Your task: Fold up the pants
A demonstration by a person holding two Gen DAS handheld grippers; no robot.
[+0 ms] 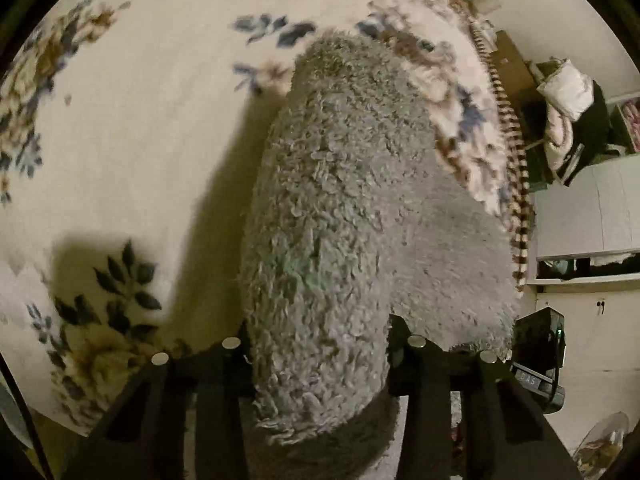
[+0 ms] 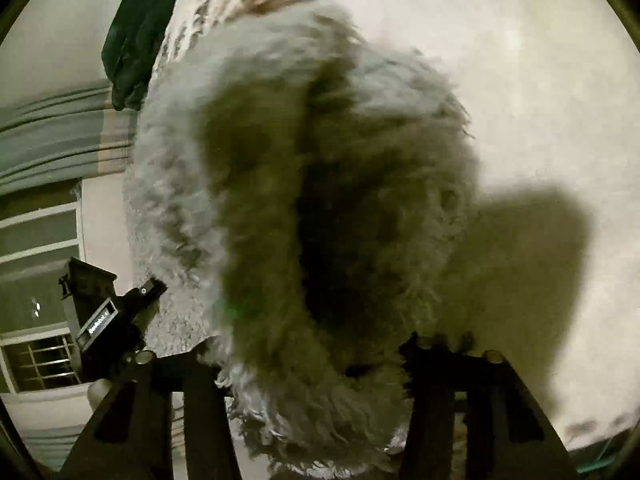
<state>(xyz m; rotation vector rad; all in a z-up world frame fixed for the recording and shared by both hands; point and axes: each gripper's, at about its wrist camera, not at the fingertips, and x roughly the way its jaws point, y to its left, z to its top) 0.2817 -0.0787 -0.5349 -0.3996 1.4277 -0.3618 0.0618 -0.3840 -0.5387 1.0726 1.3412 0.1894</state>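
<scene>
The grey fluffy fleece pants (image 1: pixel 344 208) hang in a thick fold over the floral bedspread (image 1: pixel 132 120). My left gripper (image 1: pixel 320 356) is shut on the pants, with the fabric bunched between its black fingers (image 1: pixel 224 380). My right gripper (image 2: pixel 316 364) is shut on another part of the pants (image 2: pixel 304 184), which fill the middle of the right wrist view, blurred and partly in shadow. The right gripper shows at the lower right of the left wrist view (image 1: pixel 540 360). The left gripper shows at the lower left of the right wrist view (image 2: pixel 108 320).
The bed's striped edge (image 1: pixel 512 152) runs down the right. Beyond it are white cabinets (image 1: pixel 588 204) and piled clothes (image 1: pixel 568 112). In the right wrist view, a dark green cloth (image 2: pixel 136 28), striped curtains (image 2: pixel 56 136) and a window (image 2: pixel 40 272) lie left.
</scene>
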